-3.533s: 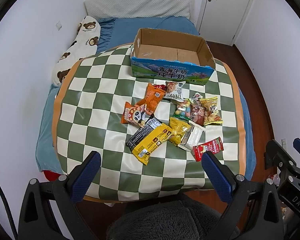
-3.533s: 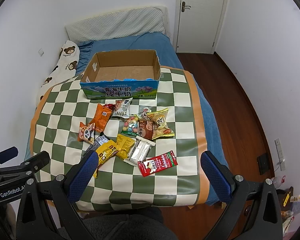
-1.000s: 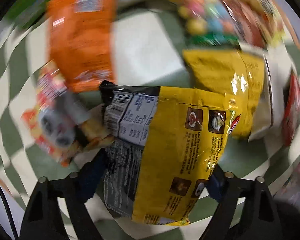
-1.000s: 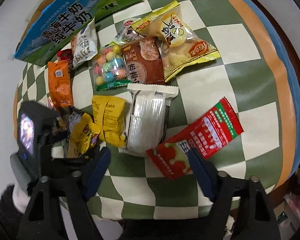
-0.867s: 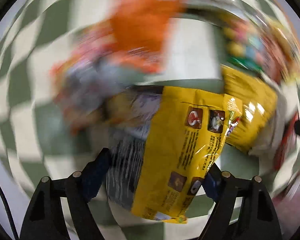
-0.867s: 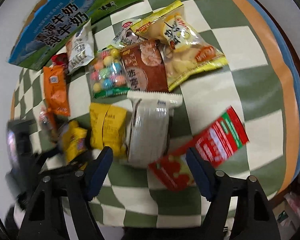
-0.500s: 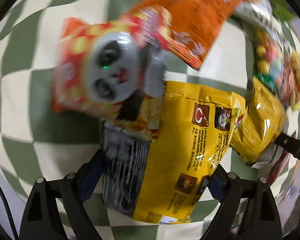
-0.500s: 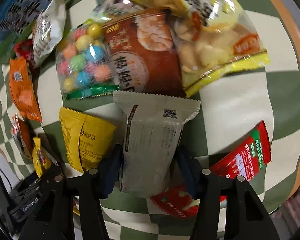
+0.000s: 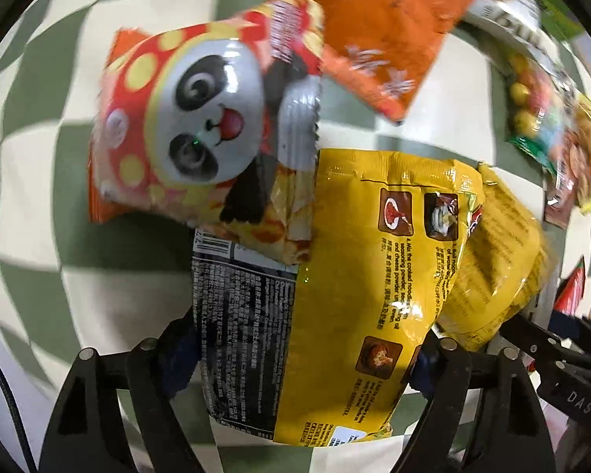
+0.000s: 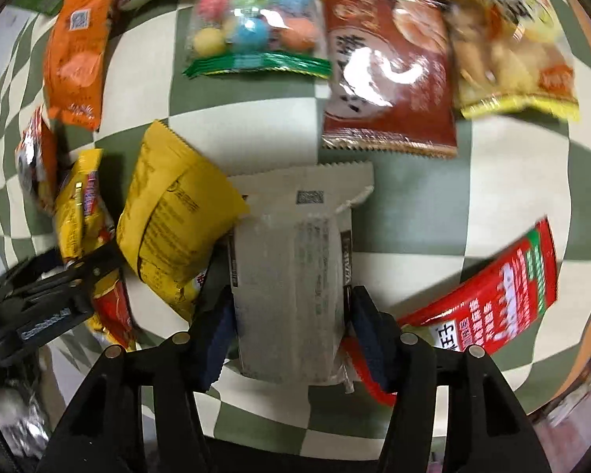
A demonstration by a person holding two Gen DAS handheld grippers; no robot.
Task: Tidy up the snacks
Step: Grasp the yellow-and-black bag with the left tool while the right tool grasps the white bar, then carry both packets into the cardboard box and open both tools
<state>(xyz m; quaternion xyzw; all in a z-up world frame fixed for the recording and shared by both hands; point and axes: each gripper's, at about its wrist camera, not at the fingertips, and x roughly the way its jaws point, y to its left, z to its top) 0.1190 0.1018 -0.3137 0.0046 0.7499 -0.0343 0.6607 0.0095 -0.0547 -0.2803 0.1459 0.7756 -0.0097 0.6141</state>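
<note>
My left gripper [image 9: 299,358] is shut on the yellow and black noodle packet [image 9: 335,295], its pads pressing both long edges. A panda snack bag [image 9: 193,126] overlaps the packet's top left corner. My right gripper [image 10: 291,339] is shut on the white wrapped snack [image 10: 295,268], pads against both sides. A small yellow packet [image 10: 169,216] leans on the white snack's left edge. A red packet [image 10: 492,295] lies to its right, with one corner under the right finger. The left gripper also shows in the right wrist view [image 10: 47,299].
On the green and white checked cloth [image 10: 433,205] lie an orange packet [image 10: 75,51], a bag of coloured balls [image 10: 252,27], a brown shrimp snack bag [image 10: 386,75] and a clear yellow bag of puffs [image 10: 508,51]. The orange packet also shows in the left wrist view [image 9: 378,31].
Both grippers have come down from above the table onto the snacks. The left jaws have closed on the noodle packet. The right jaws have closed on the white snack.
</note>
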